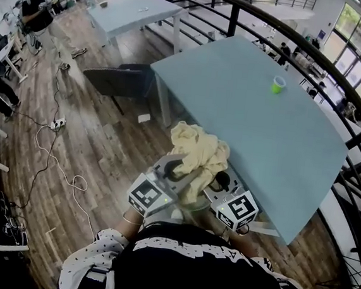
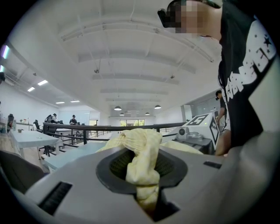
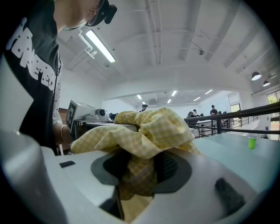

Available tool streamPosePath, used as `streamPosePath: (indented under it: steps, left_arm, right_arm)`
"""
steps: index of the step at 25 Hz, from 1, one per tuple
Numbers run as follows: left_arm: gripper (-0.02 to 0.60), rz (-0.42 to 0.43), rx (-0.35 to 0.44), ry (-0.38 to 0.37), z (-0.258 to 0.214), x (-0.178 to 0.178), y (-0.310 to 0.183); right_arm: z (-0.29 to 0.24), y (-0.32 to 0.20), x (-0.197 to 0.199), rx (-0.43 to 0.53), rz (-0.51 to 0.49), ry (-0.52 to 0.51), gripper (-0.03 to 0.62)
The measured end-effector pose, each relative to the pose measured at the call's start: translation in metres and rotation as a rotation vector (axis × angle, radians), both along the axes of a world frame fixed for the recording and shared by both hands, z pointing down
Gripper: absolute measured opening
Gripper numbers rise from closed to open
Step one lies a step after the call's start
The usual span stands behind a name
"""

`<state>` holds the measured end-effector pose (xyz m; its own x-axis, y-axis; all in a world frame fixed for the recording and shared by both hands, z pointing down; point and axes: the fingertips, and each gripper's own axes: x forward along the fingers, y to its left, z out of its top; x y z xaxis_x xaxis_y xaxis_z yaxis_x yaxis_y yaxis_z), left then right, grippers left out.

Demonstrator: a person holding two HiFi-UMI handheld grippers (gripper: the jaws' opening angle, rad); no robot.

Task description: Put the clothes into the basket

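Yellow cloth, one crumpled garment, hangs in the head view between the left tongs and the right tongs, over the near left edge of a blue surface. One green cup stands near that surface's far edge, and a second blue surface lies beyond. The left gripper view shows the left tongs nipped narrowly on a twisted rope of cloth. Only the right gripper view shows the fine check, with the right tongs clamped wider on a thick bunch.

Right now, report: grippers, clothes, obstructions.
Left gripper, right gripper shut on yellow checked garment. Held bunched at blue table corner. No basket visible.
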<state>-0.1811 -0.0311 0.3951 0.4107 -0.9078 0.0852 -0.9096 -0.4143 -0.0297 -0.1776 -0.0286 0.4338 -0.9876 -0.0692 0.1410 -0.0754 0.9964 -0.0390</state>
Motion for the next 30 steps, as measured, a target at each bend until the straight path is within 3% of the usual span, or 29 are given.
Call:
streamPosePath:
  steps: [6,14,20,26,30]
  left_arm:
    - [0.095,-0.057,-0.001,-0.003,0.001,-0.020,0.013]
    - [0.096,-0.116,0.003,0.012,-0.005,-0.022,0.016]
    - [0.097,-0.101,0.000,0.023,0.001,-0.009,0.025]
    - [0.097,-0.041,-0.025,0.044,0.015,-0.024,0.015]
    - [0.097,-0.016,-0.042,0.038,0.023,0.004,0.008]
  right_arm:
    - [0.001,0.013,-0.020,-0.007,-0.060,-0.001,0.170]
    - [-0.005,0.014,-0.022,-0.007,-0.117,-0.003,0.170]
    - [0.001,0.024,-0.008,-0.009,-0.105,0.019,0.170]
    - [0.014,0.016,-0.023,-0.025,-0.064,0.056,0.170]
    - [0.022,0.010,0.005,-0.042,-0.043,0.060,0.170]
